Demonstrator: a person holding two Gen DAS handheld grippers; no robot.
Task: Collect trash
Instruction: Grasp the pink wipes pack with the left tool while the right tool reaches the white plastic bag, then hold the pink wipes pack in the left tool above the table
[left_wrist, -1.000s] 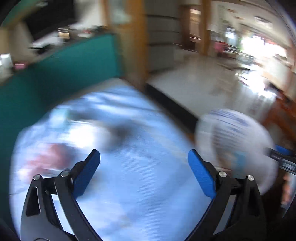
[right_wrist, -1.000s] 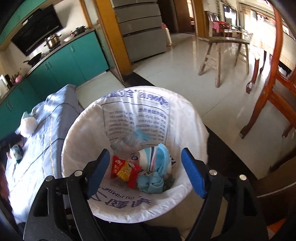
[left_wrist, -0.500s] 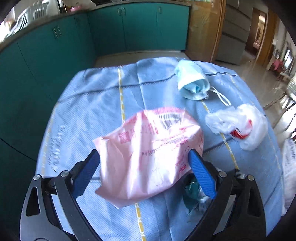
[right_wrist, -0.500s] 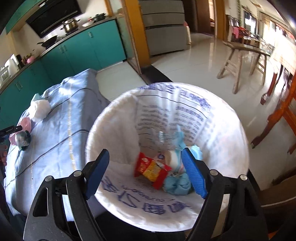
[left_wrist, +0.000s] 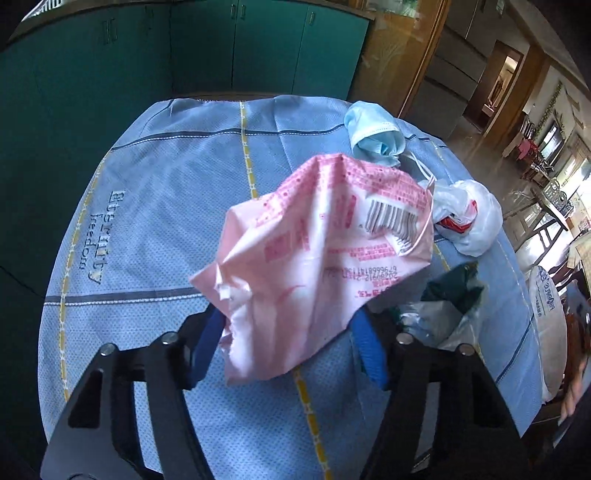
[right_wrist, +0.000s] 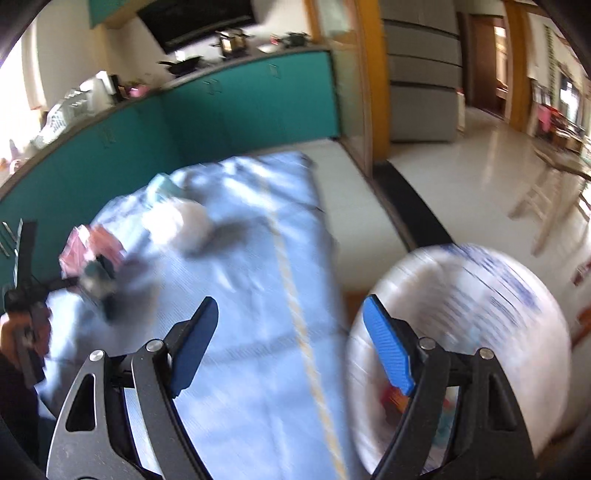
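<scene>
A crumpled pink plastic bag (left_wrist: 325, 258) stands bunched up between the blue pads of my left gripper (left_wrist: 288, 343). Its jaws are closing and both pads press on the bag's lower edges, over the blue tablecloth (left_wrist: 166, 184). My right gripper (right_wrist: 291, 332) is open and holds nothing, hanging over the cloth's (right_wrist: 258, 258) near edge beside the white-lined trash bin (right_wrist: 480, 295). That view is blurred by motion. The pink bag (right_wrist: 88, 247) shows there at far left.
More trash lies on the cloth: a blue face mask (left_wrist: 373, 136), a white plastic bag (left_wrist: 472, 221) with something red inside, and a dark green and clear wrapper (left_wrist: 450, 306) by my right pad. Teal cabinets (left_wrist: 221, 55) stand behind the table. A person's hand (right_wrist: 22, 332) shows at left.
My left gripper swung over the table, settled on the pink bag and narrowed its jaws on it, bunching it up. The right gripper's view swept left from the bin to the table.
</scene>
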